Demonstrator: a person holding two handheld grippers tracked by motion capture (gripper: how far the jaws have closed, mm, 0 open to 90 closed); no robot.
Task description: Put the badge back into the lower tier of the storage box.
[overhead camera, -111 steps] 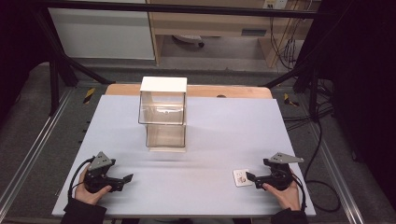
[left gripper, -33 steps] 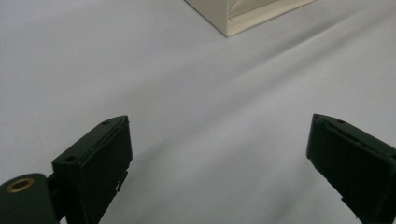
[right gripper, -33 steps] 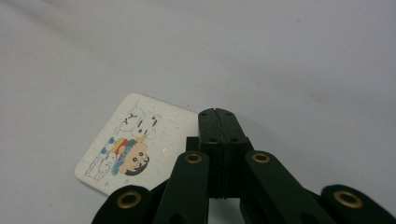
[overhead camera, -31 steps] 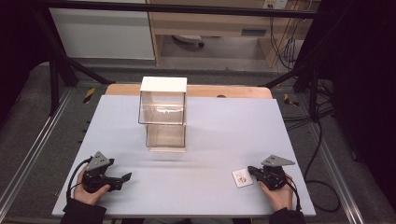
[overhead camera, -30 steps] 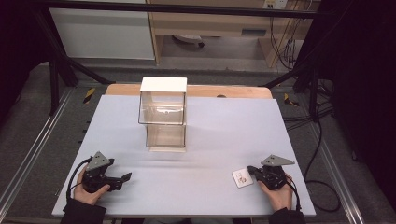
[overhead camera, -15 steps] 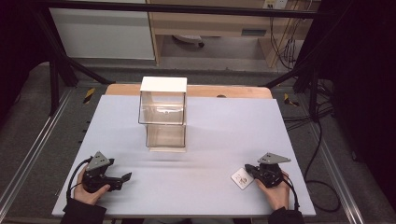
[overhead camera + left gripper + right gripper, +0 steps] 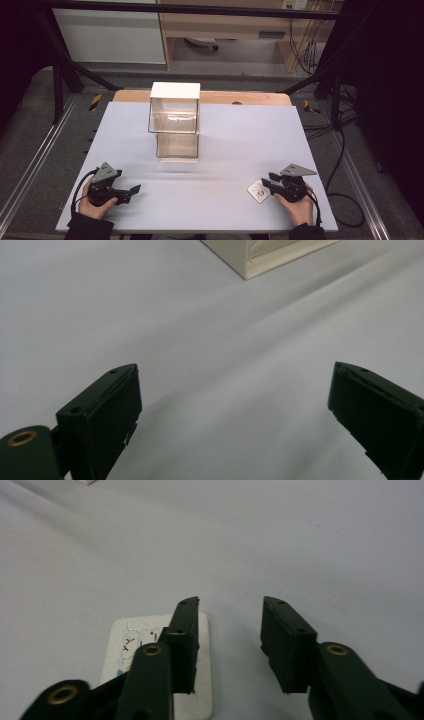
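Centre of the high view: we note a clear two-tier box (image 7: 174, 121) with a white top on the pale table (image 7: 235, 145). Lower left, left gripper (image 7: 131, 190), jaws spread wide over bare table. Lower right, right gripper (image 7: 267, 180), jaws partly apart, nothing between them, one jaw over a small white card (image 7: 125, 655).

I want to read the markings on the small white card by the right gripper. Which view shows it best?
The right gripper view: the card lies close up, faint markings visible, though one jaw covers part of it. The high view shows the card as a tiny white square beside the right gripper.
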